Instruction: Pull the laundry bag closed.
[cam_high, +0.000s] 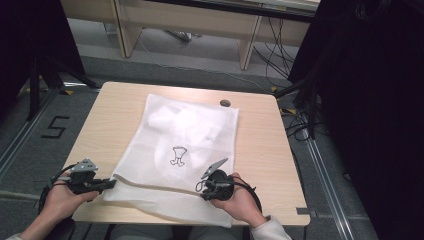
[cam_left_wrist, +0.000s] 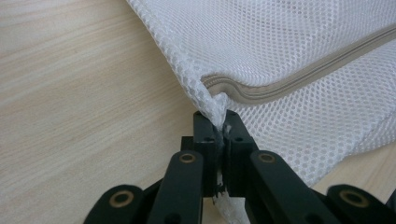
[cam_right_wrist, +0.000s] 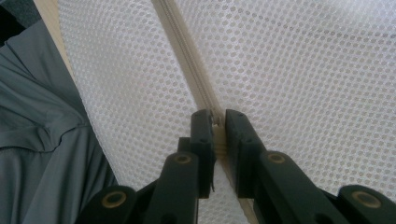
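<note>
Both grippers clamp the mesh bag (cam_high: 185, 145).
Left gripper (cam_left_wrist: 217, 122) pinches its corner; right gripper (cam_right_wrist: 215, 122) is closed on the zipper (cam_right_wrist: 187, 56) pull.

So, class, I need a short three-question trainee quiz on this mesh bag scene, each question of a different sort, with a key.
1. True or false: the left gripper pinches a corner of the mesh bag beside the end of its zipper.
2. What does the right gripper clamp? A) the bag's zipper line B) the table edge C) a sleeve
3. What is printed on the bag?

Key:
1. True.
2. A.
3. A small black outline drawing.
</note>
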